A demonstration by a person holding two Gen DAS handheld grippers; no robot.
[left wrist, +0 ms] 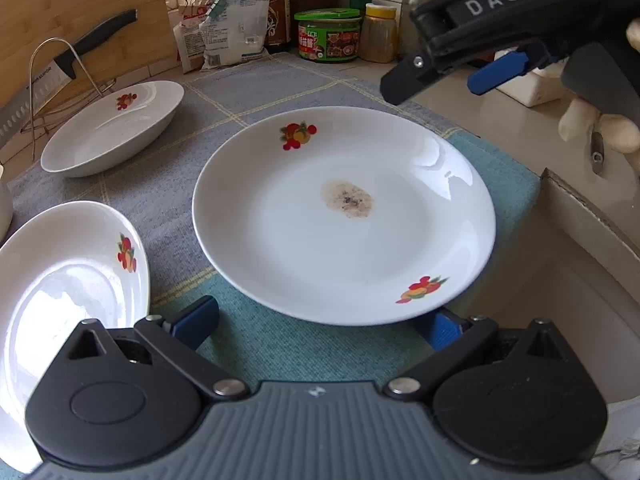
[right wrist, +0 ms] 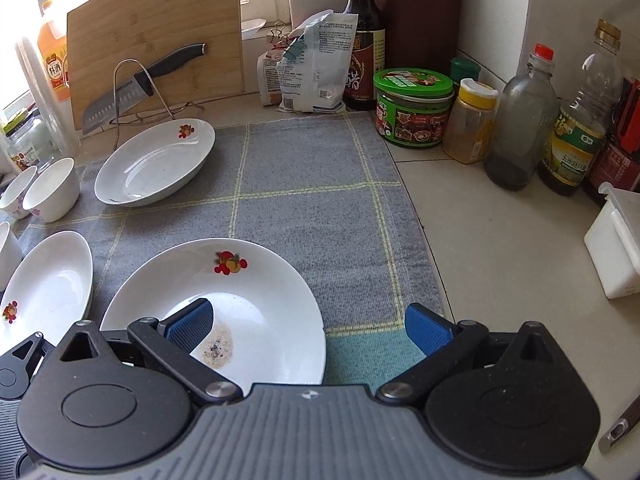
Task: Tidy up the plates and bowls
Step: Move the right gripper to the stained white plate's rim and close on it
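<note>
Both grippers spread wide, holding nothing, left gripper (left wrist: pixel 316 320) at near rim of stained plate (left wrist: pixel 344 216) on desk mat (left wrist: pixel 280 92), right gripper (right wrist: pixel 308 320) above it; next likely pinch rim, stack onto another plate (left wrist: pixel 68 280).

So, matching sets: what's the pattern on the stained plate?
White with red-orange fruit motifs on the plate; clearest in left wrist view.

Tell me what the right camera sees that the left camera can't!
Only the right wrist view shows the small white cups, the clear bottles by the wall and the knife block. Only the left wrist view shows the right gripper from outside, hovering with its fingers apart. Both show the stained plate, two more white plates, the green-lidded jar, the knife and the grey cloth.
</note>
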